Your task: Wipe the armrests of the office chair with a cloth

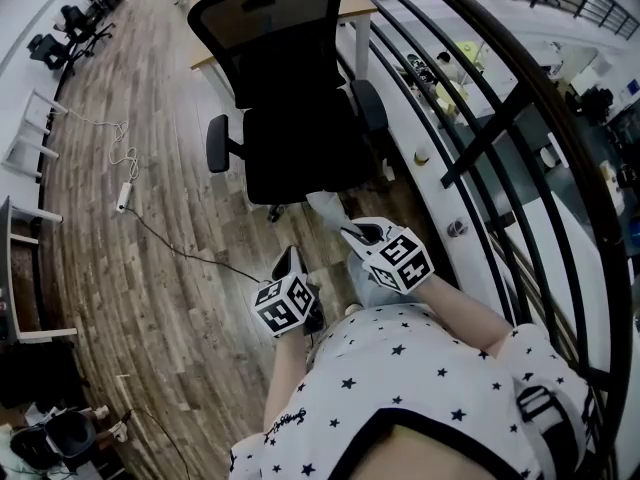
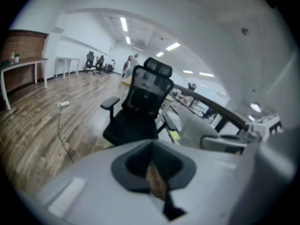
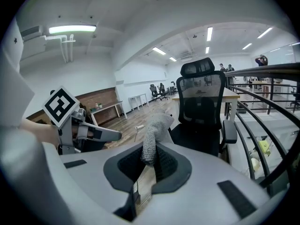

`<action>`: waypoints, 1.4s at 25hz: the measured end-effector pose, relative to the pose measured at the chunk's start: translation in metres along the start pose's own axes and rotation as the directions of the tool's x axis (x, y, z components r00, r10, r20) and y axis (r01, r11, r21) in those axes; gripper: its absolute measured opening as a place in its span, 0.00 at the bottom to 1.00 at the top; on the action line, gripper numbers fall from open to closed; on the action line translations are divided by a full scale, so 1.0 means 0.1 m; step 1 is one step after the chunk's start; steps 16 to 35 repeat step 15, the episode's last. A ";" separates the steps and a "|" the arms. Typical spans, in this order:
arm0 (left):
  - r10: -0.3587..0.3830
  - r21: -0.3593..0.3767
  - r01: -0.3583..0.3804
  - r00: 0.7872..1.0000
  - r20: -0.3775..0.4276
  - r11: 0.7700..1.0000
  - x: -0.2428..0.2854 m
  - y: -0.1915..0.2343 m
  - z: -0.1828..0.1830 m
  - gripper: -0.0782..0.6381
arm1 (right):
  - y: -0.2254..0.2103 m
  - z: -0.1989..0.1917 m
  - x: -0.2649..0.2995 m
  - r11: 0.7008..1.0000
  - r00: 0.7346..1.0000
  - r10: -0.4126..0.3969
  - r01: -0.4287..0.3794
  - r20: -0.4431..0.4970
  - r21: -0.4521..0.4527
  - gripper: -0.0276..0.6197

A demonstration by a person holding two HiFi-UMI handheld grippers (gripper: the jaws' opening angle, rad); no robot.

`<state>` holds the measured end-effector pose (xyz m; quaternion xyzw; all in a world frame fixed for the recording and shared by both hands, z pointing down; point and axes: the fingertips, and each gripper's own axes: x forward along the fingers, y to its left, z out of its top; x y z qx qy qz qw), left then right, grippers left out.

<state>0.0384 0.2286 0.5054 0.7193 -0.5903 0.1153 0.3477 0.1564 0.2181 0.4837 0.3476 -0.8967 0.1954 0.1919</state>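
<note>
A black mesh office chair (image 1: pixel 295 118) stands ahead on the wood floor, its left armrest (image 1: pixel 218 143) and right armrest (image 1: pixel 368 103) both bare. My right gripper (image 1: pixel 352 234) is shut on a grey knitted cloth (image 1: pixel 325 208), which sticks up from its jaws (image 3: pixel 153 135) short of the seat's front edge. My left gripper (image 1: pixel 290 260) hangs lower and to the left, shut with nothing in it. In the left gripper view the chair (image 2: pixel 140 111) is some way off. The right gripper view has the chair (image 3: pixel 201 111) and one armrest (image 3: pixel 228 130) ahead.
A curved black railing (image 1: pixel 480 138) runs close along the chair's right side. A desk (image 1: pixel 355 3) stands behind the chair. A power strip with a cable (image 1: pixel 123 196) lies on the floor to the left, and white table legs (image 1: pixel 30 148) line the far left.
</note>
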 end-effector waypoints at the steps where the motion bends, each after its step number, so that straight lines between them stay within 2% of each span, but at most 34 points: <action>1: 0.001 0.000 -0.001 1.000 0.001 1.000 0.00 0.00 -0.01 0.12 | 0.00 0.00 -0.01 1.000 1.000 0.001 -0.001 0.001 -0.004 0.09; 35: 0.015 0.003 -0.015 1.000 0.007 1.000 0.01 0.04 -0.03 0.12 | -0.02 0.04 0.01 1.000 1.000 0.010 -0.009 0.023 -0.026 0.09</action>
